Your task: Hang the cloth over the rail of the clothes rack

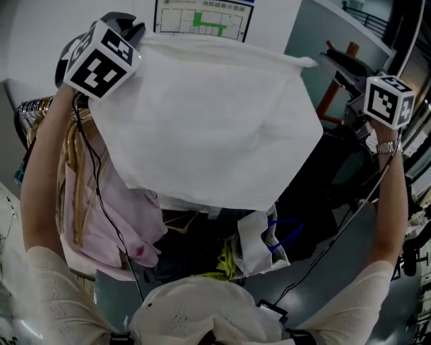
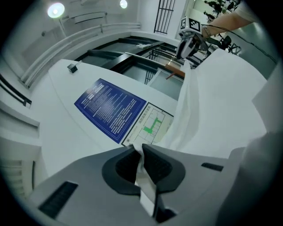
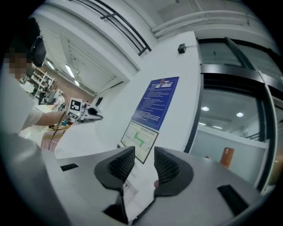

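Note:
A white cloth (image 1: 209,121) hangs spread out in front of me at chest height. My left gripper (image 1: 135,32) is at its upper left corner, and in the left gripper view the jaws (image 2: 140,152) are shut on a fold of the cloth (image 2: 221,97). My right gripper (image 1: 337,67) is off the cloth's upper right corner. Its jaws (image 3: 144,154) stand apart, with a labelled edge of the cloth (image 3: 137,194) lying loose low between them. The rack's rail is not clearly seen; hangers (image 1: 37,108) show at the left.
A pink garment (image 1: 128,222) and dark clothes (image 1: 195,249) hang below the cloth. On the white wall ahead are a blue notice (image 2: 112,110) and a floor plan (image 1: 202,17). Cables run down from both grippers. Glass partitions (image 3: 239,110) stand to the right.

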`<state>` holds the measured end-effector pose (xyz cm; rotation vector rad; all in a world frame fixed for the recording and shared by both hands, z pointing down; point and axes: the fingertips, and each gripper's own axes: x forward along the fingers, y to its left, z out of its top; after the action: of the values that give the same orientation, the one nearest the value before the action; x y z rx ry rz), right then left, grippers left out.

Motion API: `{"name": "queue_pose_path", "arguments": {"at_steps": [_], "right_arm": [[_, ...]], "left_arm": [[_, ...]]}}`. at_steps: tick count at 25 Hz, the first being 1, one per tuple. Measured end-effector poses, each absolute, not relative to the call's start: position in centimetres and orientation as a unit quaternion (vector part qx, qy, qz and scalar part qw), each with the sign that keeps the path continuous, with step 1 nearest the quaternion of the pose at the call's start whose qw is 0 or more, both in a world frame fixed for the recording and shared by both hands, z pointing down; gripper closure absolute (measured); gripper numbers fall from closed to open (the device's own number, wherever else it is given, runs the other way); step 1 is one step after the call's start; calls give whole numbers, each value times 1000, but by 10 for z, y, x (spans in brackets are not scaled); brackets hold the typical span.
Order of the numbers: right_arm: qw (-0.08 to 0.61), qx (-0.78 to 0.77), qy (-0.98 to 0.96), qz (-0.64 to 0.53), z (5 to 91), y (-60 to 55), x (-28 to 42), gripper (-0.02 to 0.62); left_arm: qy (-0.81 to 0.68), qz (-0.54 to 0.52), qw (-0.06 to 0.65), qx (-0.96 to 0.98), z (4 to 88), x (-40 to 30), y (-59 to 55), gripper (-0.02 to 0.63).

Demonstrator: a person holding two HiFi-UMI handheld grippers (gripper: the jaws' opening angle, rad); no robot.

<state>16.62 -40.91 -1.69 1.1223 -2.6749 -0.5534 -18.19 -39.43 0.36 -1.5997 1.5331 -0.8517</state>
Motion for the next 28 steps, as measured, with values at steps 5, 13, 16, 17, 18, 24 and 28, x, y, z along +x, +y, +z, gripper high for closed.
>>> {"name": "queue_pose_path", "arguments": {"at_steps": [5,13,16,17,18,24,28], "right_arm": [[17,362,-910,-202,-48,-379,149,471],[95,197,-923,-318,-28,-316,-37,471],[117,175,-926,-313,-12,-320,-87,471],[126,170,-927,-309,-5,-325,-102,471],[133,166,-928,-306,0,-329,-114,471],[145,188,-924,-300,7,-365,-164,472],[150,189,-928,-284,12,-381,-173,538]], "left_arm": [[585,-319,409,-624,0,-169,-385,588],[576,-286,424,-637,-8,-163,-375,588],[567,-273,416,-656,-9,-161,-371,588],[562,-271,415,-662,-10,-160,-370,588],[557,-270,416,-667,-11,-159,-369,588],[524,-268,423,-689,-12,-154,-365,588],[517,-275,427,-690,-3,-155,-369,586]]}}
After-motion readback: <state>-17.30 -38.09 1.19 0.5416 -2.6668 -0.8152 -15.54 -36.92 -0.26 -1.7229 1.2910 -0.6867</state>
